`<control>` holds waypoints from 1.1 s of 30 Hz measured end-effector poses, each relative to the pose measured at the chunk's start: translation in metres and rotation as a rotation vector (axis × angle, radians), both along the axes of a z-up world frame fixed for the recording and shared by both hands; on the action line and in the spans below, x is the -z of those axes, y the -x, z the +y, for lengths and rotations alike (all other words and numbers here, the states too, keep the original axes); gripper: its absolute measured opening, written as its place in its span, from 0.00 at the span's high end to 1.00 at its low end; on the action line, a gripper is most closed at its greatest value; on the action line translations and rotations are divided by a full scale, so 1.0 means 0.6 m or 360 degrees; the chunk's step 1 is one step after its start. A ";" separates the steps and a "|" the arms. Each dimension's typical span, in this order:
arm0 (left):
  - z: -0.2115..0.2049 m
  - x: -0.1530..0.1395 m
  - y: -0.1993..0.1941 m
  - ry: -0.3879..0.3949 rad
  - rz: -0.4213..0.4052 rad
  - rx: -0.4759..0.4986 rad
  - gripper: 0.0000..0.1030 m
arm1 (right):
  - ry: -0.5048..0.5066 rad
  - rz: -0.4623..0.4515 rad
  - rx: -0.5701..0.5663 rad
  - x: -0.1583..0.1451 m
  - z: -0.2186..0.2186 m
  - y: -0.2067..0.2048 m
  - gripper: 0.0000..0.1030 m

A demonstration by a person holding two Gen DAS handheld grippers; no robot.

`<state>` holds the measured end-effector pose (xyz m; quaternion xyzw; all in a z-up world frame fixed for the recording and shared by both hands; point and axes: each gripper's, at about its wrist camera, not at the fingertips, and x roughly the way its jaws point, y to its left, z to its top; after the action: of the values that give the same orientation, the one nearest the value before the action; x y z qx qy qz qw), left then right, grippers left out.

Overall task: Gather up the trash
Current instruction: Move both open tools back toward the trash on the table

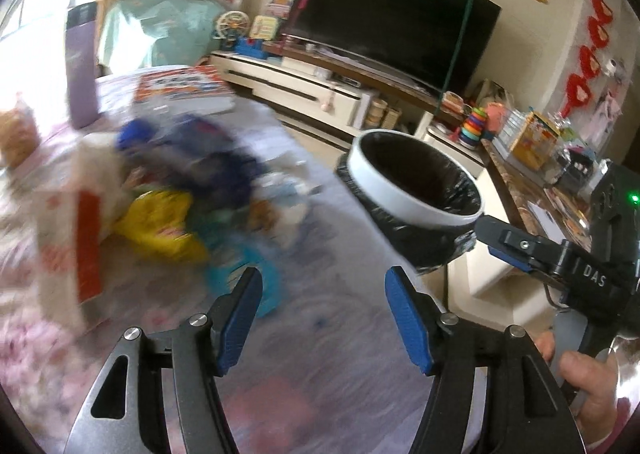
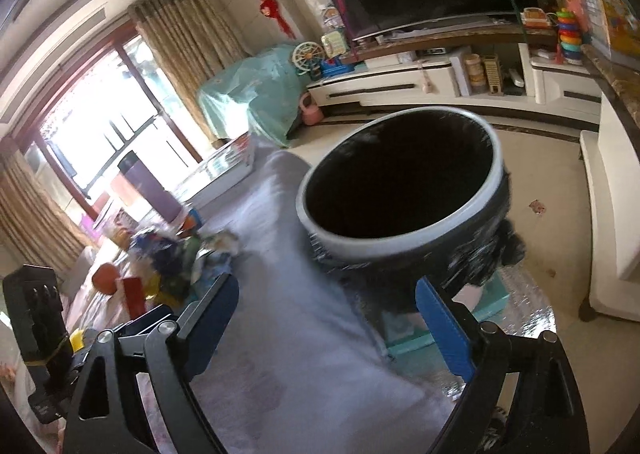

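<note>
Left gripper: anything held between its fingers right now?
No. The left gripper has its blue pads apart with only the blurred tablecloth showing between them.

Left gripper (image 1: 323, 320): two black metal arms with triangular cut-outs and round silver screws, each tipped with a ribbed blue rubber pad (image 1: 408, 320). To its right, the right gripper (image 1: 498, 238) is a black body lettered "DAS" in white, with a small green light; a hand (image 1: 588, 386) in a pink sleeve grips its handle.

Bin (image 2: 404, 230) rim smooth white plastic; liner (image 1: 404, 242) glossy black film.
</note>
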<state>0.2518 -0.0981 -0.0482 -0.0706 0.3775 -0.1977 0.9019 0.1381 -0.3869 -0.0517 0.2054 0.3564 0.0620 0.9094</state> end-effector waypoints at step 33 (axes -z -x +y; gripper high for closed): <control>0.262 -0.016 0.239 0.0029 0.0021 -0.0609 0.38 | 0.0071 0.0018 -0.0588 0.029 0.327 0.004 0.11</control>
<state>0.1084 0.0589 -0.0387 -0.1507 0.3615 -0.0257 0.9198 0.1355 -0.1906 -0.0690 0.1165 0.3946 0.2190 0.8848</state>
